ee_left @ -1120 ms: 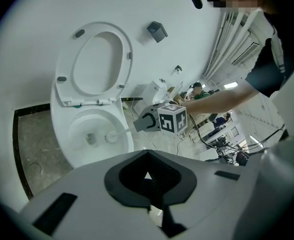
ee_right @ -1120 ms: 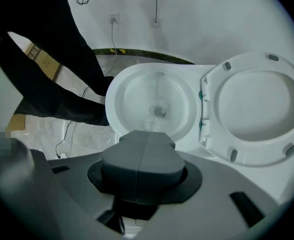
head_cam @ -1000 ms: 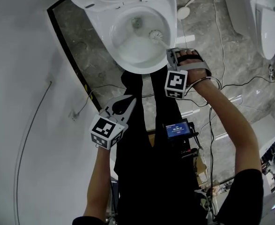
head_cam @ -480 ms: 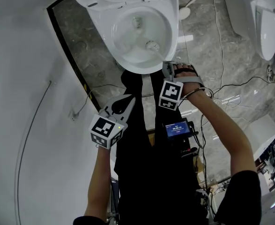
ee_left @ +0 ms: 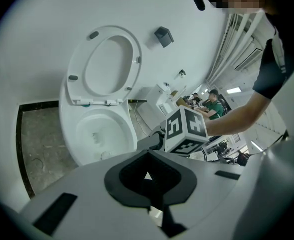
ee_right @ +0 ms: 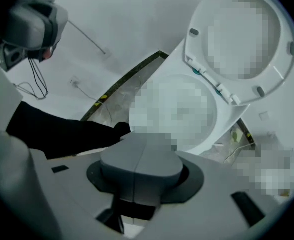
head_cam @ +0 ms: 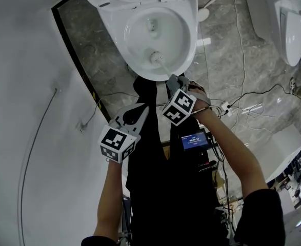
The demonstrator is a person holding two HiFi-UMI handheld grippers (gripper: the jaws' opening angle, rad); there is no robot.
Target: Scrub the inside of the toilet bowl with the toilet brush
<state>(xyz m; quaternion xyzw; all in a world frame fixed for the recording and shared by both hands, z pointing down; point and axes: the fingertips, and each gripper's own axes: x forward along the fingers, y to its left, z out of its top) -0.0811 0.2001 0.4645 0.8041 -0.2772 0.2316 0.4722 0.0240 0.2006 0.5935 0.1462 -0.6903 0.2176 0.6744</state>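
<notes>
Grey stone floor (head_cam: 86,45) and a white wall (head_cam: 22,86) close in this corner. Your right gripper (head_cam: 171,79) has its jaws clenched on the thin handle of the toilet brush (head_cam: 155,58). Its white bristle head sits just ahead of them, low in the toilet bowl (head_cam: 191,35) against the near wall. The brush looks light, stiff in the shaft, springy and probably wet at the head, so grip high on the handle. Your left gripper (head_cam: 142,111) hangs well behind, jaws pressed together on nothing.
</notes>
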